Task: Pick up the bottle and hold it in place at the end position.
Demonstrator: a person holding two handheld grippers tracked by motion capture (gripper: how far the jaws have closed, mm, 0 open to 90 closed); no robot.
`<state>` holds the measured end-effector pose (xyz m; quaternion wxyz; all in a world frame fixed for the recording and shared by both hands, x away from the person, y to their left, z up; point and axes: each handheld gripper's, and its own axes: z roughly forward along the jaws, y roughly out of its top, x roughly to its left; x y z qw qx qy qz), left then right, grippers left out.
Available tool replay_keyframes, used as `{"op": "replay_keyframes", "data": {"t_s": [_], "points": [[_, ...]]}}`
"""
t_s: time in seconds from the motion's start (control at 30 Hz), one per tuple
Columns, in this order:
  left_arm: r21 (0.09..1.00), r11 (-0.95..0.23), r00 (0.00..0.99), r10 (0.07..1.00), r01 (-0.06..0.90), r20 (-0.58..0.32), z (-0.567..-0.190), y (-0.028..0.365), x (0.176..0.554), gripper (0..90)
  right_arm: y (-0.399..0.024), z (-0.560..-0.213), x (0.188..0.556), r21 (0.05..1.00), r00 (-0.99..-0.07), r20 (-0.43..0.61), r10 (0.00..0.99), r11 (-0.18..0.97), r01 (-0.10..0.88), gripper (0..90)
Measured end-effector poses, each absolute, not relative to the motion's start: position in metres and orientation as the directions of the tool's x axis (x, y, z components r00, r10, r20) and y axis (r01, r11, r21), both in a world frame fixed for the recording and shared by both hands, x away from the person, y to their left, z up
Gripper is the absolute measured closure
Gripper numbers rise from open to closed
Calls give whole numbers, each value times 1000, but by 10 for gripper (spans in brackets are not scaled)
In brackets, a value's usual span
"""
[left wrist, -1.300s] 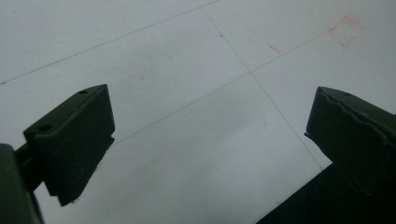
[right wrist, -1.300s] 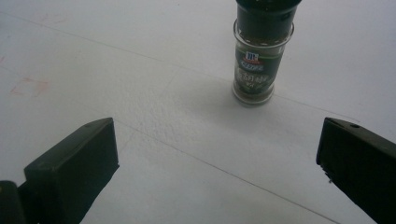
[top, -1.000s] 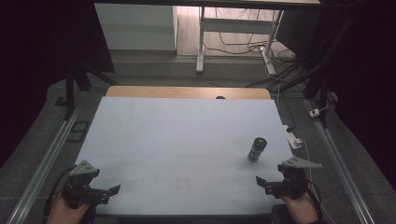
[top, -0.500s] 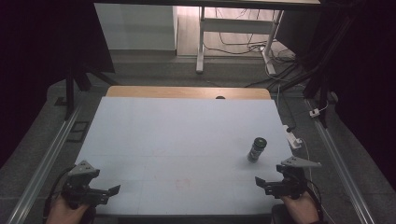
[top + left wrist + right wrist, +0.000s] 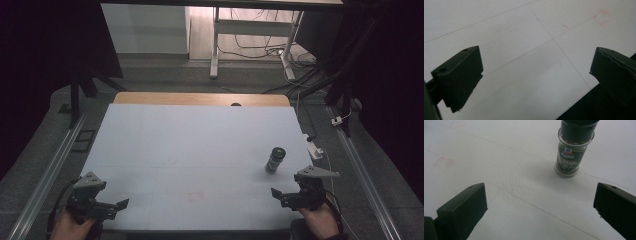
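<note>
A small spice jar (image 5: 274, 160) with a dark cap stands upright on the white table top (image 5: 200, 150), toward the right side. The right gripper view shows the spice jar (image 5: 571, 152) a short way beyond the jaws, which stand wide apart with nothing between them. My right gripper (image 5: 278, 194) is open at the table's front right, just in front of the jar. My left gripper (image 5: 119, 205) is open and holds nothing at the front left corner, over bare table (image 5: 529, 50).
A faint red square mark (image 5: 196, 196) is drawn on the table near the front middle. A white plug strip (image 5: 315, 149) with a cable lies at the right edge. Metal rails (image 5: 45, 180) run along both sides. A wooden strip (image 5: 200, 98) borders the far edge.
</note>
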<state>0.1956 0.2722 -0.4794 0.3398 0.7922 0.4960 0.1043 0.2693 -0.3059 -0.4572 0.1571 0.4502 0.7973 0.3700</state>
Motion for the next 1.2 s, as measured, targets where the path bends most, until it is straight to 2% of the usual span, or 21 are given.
{"op": "replay_keyframes", "data": {"t_s": [0.93, 1.2], "points": [[644, -278, 504, 841, 713, -195, -479, 274, 196, 0, -300, -467, 300, 745, -554, 45, 831, 341, 573, 0], [642, -276, 506, 838, 715, -203, -480, 275, 197, 0, -302, -472, 317, 749, -555, -3, 832, 369, 550, 0]]}}
